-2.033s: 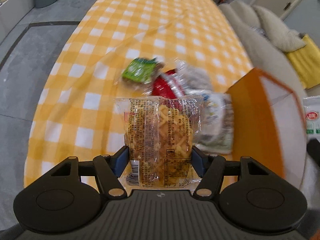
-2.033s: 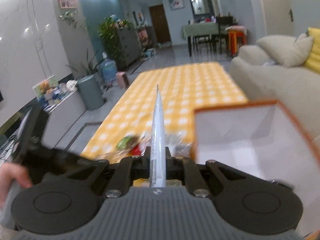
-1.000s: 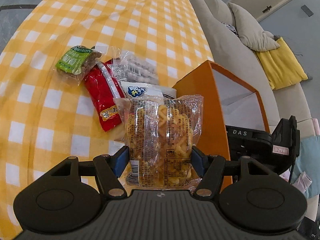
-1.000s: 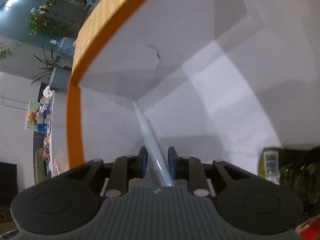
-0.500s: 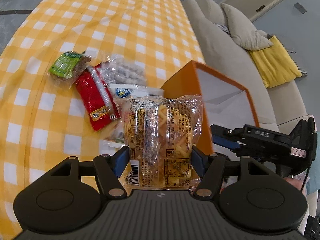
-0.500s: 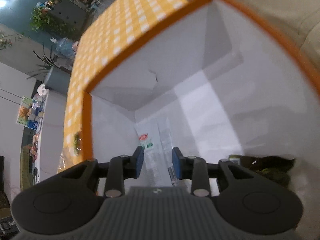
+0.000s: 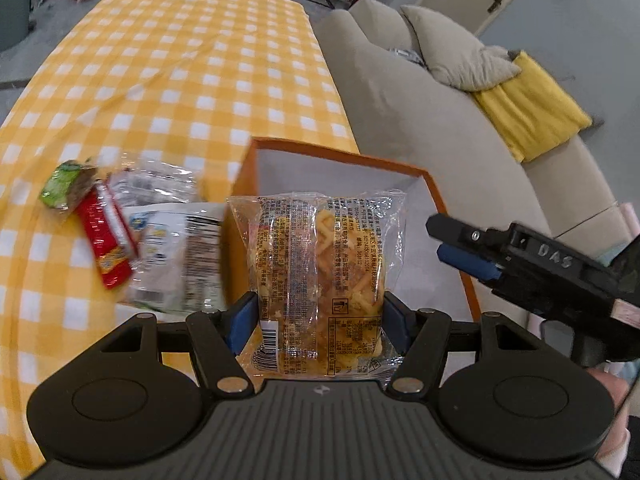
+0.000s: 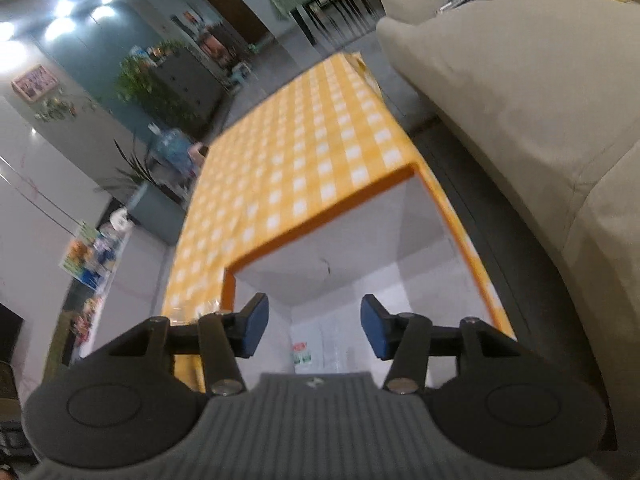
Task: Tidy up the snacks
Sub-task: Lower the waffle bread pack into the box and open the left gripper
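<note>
Left gripper (image 7: 320, 316) is pinching one clear packet of yellow snack sticks (image 7: 318, 272), holding it upright over the near edge of the orange box (image 7: 340, 154). Right gripper (image 8: 314, 326) is opening, nothing between its pads, above a white packet (image 8: 320, 350) lying in the box. Beside the box on the checked table (image 7: 180, 60): four packets, green (image 7: 66, 184), red (image 7: 106, 236), clear (image 7: 156, 180), white-blue (image 7: 172, 256). The right gripper's body is showing "DAS". One beige sofa (image 7: 400, 92) is bordering the table's right edge.

Checked table (image 7: 168, 64): snack pkts (image 7: 132, 224) (blurry), orange box (image 7: 240, 184).
</note>
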`<state>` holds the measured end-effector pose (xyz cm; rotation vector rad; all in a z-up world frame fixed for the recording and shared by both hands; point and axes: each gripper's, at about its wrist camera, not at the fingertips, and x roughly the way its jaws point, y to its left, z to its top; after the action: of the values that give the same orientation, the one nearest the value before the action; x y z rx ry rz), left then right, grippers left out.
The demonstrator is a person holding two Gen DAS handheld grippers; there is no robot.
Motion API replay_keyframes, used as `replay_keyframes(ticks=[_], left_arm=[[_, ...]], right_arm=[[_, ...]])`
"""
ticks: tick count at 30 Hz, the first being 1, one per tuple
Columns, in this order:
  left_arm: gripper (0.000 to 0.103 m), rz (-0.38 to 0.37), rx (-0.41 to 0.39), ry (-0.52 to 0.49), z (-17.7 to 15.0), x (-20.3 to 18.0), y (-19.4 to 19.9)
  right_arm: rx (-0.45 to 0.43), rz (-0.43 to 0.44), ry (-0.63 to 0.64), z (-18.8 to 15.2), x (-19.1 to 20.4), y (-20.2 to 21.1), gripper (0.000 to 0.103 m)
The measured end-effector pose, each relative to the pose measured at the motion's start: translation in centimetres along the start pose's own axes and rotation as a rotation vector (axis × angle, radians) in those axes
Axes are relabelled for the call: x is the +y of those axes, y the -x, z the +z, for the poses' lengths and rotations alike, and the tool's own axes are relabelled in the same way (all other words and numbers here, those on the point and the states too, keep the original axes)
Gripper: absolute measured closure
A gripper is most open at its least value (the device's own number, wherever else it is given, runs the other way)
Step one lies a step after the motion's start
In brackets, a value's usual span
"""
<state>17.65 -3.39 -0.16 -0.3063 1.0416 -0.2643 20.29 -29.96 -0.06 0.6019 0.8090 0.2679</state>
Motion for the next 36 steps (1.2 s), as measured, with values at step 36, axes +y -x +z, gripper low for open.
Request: replay_keyframes(ticks=[36], left_arm=[[0.017, 0.269, 0.206, -0.052, -1.6, -5.6, -11.0]], right_arm=[[-0.068, 0.093, -0.091, 1.5, -4.8, 2.2, 0.05]])
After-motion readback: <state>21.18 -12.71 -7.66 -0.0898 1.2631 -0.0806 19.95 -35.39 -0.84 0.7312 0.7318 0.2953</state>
